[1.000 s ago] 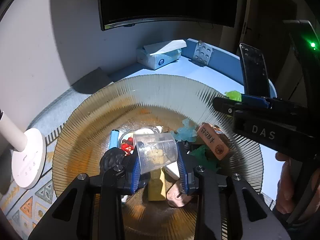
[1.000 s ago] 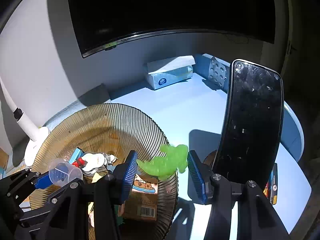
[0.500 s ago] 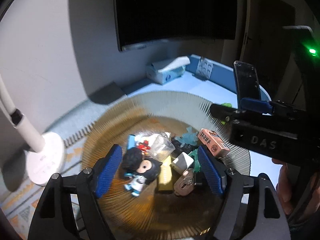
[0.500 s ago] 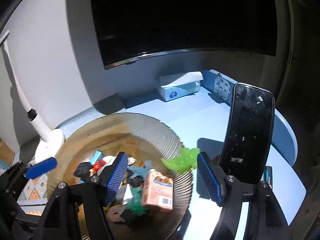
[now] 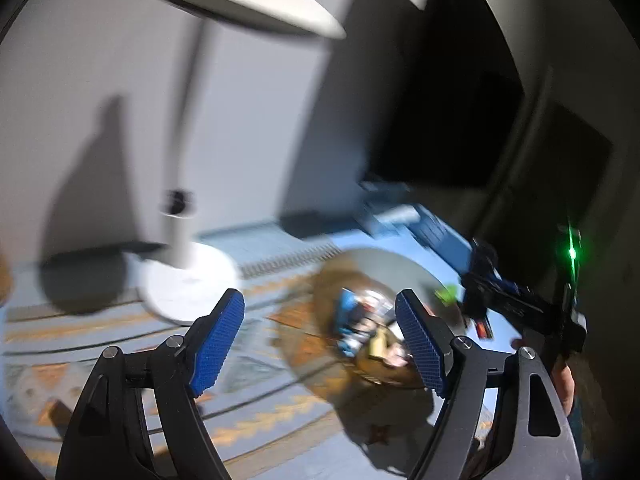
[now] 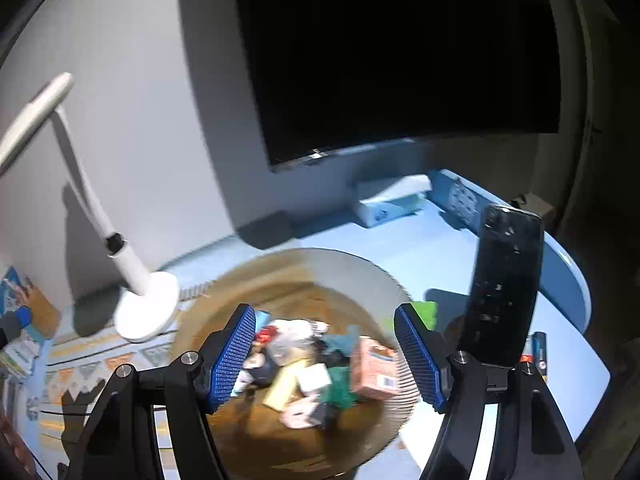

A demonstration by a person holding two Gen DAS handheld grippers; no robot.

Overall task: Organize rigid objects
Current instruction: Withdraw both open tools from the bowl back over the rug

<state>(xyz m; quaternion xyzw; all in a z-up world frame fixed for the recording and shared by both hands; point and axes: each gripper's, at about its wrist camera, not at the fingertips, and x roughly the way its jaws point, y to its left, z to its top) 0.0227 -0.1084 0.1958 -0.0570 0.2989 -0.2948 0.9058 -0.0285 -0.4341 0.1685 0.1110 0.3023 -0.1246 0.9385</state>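
An amber ribbed glass bowl (image 6: 320, 256) holds several small items, among them a clear plastic cup (image 6: 286, 344) and a pink carton (image 6: 374, 368). A green toy lizard (image 6: 426, 312) lies at the bowl's right edge. My right gripper (image 6: 325, 320) hangs open above the bowl with nothing between its fingers. In the blurred left wrist view my left gripper (image 5: 318, 308) is open and empty, up and back from the bowl (image 5: 400, 264), which sits to its right. The green toy (image 5: 446, 292) shows past the bowl's far edge.
A white desk lamp stands left of the bowl on its round base (image 6: 146, 308). A black phone on a stand (image 6: 506, 288) rises at the right. A tissue box (image 6: 392, 200) and a dark monitor (image 6: 400, 60) are at the back. A patterned mat (image 5: 260, 432) lies under the left gripper.
The left gripper let go of the clear cup into the bowl, then rose and swung away left. The right gripper released the green lizard at the bowl's edge and drew back upward.
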